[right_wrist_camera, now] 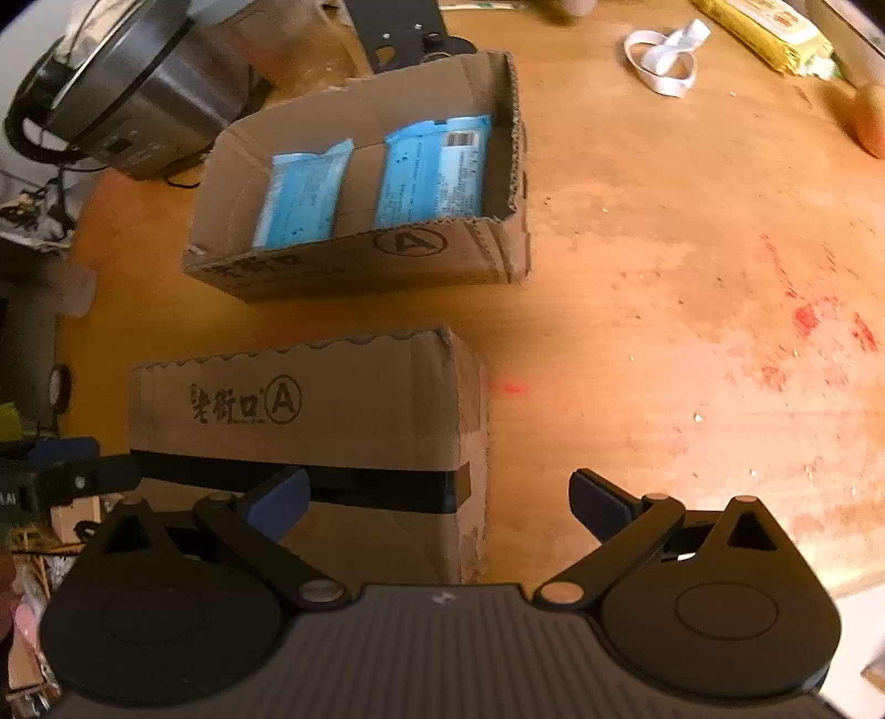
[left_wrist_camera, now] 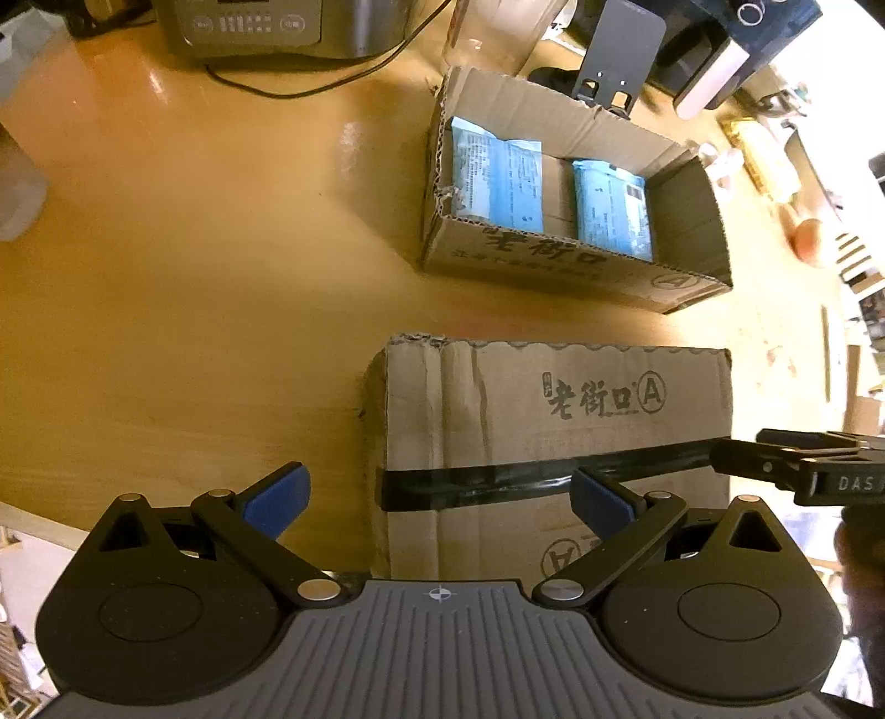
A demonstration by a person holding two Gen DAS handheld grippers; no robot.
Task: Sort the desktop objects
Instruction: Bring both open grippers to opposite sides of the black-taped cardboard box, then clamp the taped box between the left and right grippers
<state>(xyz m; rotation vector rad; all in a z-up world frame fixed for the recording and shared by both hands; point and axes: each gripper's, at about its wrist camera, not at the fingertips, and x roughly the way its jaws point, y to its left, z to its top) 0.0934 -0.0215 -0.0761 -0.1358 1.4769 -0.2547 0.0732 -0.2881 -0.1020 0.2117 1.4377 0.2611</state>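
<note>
An open cardboard box (left_wrist_camera: 575,265) (right_wrist_camera: 354,260) on the wooden table holds two blue packets (left_wrist_camera: 498,177) (right_wrist_camera: 431,171), lying side by side. Nearer stands a closed cardboard box (left_wrist_camera: 553,420) (right_wrist_camera: 310,398) with a black tape band. My left gripper (left_wrist_camera: 440,500) is open and empty, above the closed box's left end. My right gripper (right_wrist_camera: 440,500) is open and empty, above the closed box's right end. The right gripper also shows at the right edge of the left wrist view (left_wrist_camera: 802,470).
A grey cooker (left_wrist_camera: 265,27) (right_wrist_camera: 127,105) with a black cord stands at the back left. A black stand (left_wrist_camera: 614,50) is behind the open box. A white ribbon (right_wrist_camera: 664,55), a yellow packet (right_wrist_camera: 763,27) and an orange object (right_wrist_camera: 868,121) lie at the far right.
</note>
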